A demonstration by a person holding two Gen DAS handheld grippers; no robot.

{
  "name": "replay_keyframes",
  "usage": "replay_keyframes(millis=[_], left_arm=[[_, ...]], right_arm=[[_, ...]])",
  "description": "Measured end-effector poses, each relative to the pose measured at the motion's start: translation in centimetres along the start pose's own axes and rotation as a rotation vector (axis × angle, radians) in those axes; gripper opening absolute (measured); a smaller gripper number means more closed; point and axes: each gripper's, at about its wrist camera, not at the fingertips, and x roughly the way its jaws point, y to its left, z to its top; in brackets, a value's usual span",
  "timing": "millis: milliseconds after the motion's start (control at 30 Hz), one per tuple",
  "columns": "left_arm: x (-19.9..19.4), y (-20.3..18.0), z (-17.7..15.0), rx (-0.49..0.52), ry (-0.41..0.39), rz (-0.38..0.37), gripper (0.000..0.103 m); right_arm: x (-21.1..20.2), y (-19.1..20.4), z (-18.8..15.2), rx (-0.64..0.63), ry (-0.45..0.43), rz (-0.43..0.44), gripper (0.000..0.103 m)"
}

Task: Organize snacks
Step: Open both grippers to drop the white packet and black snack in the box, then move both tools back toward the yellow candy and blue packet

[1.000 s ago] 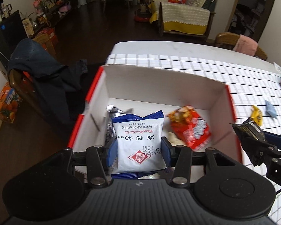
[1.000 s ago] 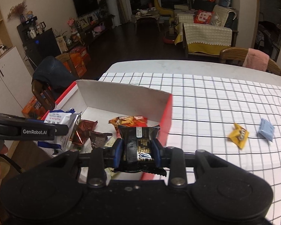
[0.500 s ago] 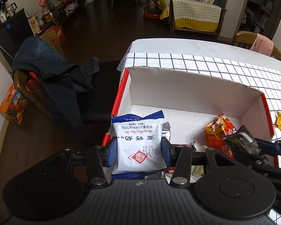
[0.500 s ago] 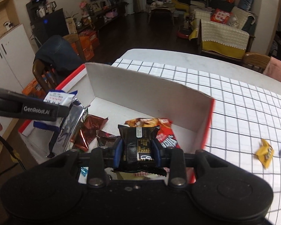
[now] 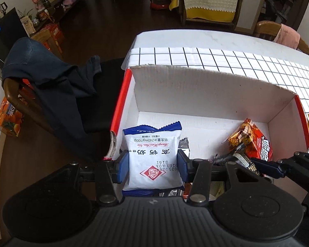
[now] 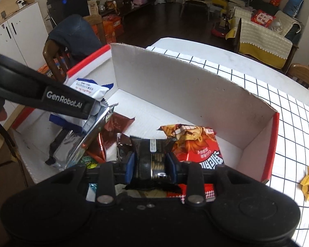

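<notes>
Cardboard box [image 5: 206, 94] now lies under both grippers: left gripper [image 5: 152, 165] pinches white packet [image 5: 153, 156], right gripper [image 6: 151, 165] pinches black packet [image 6: 151, 160], ready for dropping.

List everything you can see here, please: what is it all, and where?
Cardboard box: 1, white inside, red edges, on checked tablecloth.
White-and-blue snack packet: 1, held over box's left end.
Black snack packet: 1, held over box.
Red noodle packet: 1, in box, right.
Dark red wrapper: 1, in box.
Yellow candy: 1, on cloth outside box.
Left gripper: shut on white-and-blue packet.
Right gripper: shut on black packet.
</notes>
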Motion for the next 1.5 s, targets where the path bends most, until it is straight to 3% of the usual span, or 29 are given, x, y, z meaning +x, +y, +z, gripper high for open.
replay_keyframes(millis=[367,500,633,800,967,1500], left_arm=[[0.1,-0.1,-0.7,0.004,0.020,0.009,0.049],[-0.5,-0.1,-1.1,0.001,0.008,-0.001,0.061],[-1.3,-0.3,-1.5,0.001,-0.005,-0.008,0.061],[-3.1,-0.9,-2.2,0.010,-0.051,-0.016,0.069],[-5.2,-2.0,-2.7,0.018,-0.097,-0.036,0.069],[-10.7,-9.1,-4.3,0.082,-0.236,-0.126,0.081]], right_arm=[[-0.4,-0.5,0.0,0.015,0.015,0.035,0.034],[-1.4,-0.9,-0.1,0.026,0.006,0.052,0.034],[-2.6,-1.5,-0.3,0.058,-0.005,0.076,0.035],[-4.1,-2.3,-0.7,0.084,-0.023,0.091,0.035],[-6.1,-3.2,-1.1,0.118,-0.056,0.110,0.036],[-13.2,-8.7,-4.4,0.209,-0.168,0.097,0.039]])
